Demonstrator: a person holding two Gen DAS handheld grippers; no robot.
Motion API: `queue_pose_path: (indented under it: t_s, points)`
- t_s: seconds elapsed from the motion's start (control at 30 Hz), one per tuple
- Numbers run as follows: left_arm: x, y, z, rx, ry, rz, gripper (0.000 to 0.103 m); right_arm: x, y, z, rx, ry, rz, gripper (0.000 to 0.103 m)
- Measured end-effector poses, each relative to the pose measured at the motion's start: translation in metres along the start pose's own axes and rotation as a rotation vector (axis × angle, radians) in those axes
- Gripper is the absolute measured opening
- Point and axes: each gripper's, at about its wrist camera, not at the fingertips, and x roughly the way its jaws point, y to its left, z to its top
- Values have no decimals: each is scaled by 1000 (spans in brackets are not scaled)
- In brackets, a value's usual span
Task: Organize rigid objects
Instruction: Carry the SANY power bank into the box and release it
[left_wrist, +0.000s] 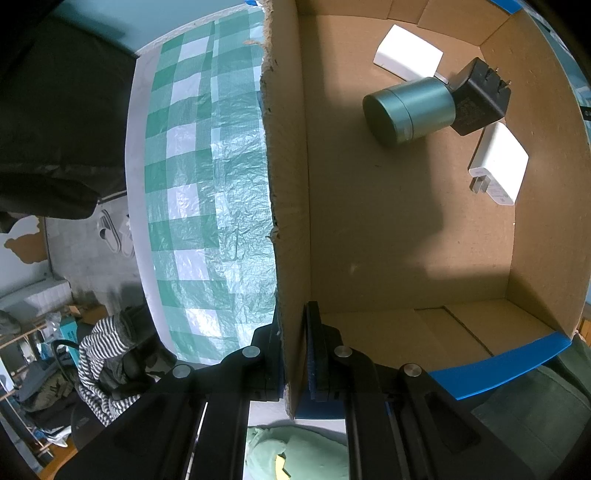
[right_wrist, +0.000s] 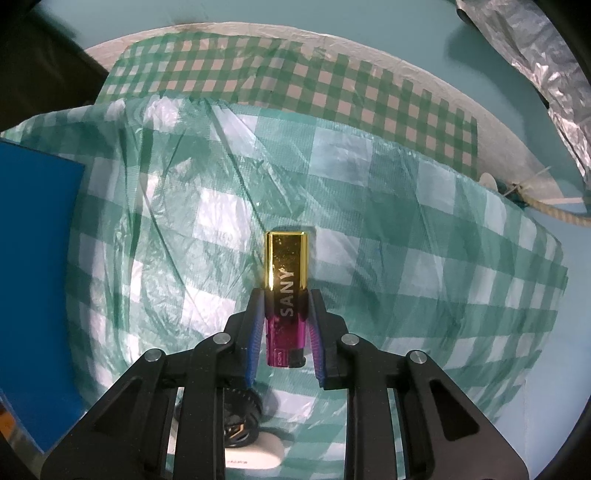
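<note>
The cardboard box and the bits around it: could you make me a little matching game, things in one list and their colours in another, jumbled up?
Things:
1. Round tin lying in the cardboard box
2. Plug adapter touching the tin
3. Plug adapter by the box's right wall
4. Lighter gripped in the right claw

Colours:
A. White
B. Gold and magenta
C. Teal green
D. Black

Pairs: 1-C, 2-D, 3-A, 4-B
</note>
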Motion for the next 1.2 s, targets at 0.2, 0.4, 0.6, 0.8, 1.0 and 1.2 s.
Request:
queue_pose_path:
  t_s: [0.2, 0.4, 0.6, 0.8, 1.0, 1.2]
  points:
    - [1, -1, 0, 4, 0, -1, 9, -14, 6, -6, 9, -11, 30, 21]
    - [1, -1, 2, 6, -1, -1, 9, -36, 22, -12, -8, -30, 55, 21]
    - [1, -2, 3, 8, -2, -1, 9, -69, 45, -17, -32, -73, 89, 21]
    - [1, -3, 2, 9, -2, 0, 9, -103, 77, -21, -88, -118, 123, 21]
    - [1, -3, 3, 9, -2, 0, 9, -132, 116, -23, -176, -158, 167, 21]
    - [0, -4, 3, 11, -3, 2, 9, -148, 154, -19, -257, -180, 187, 21]
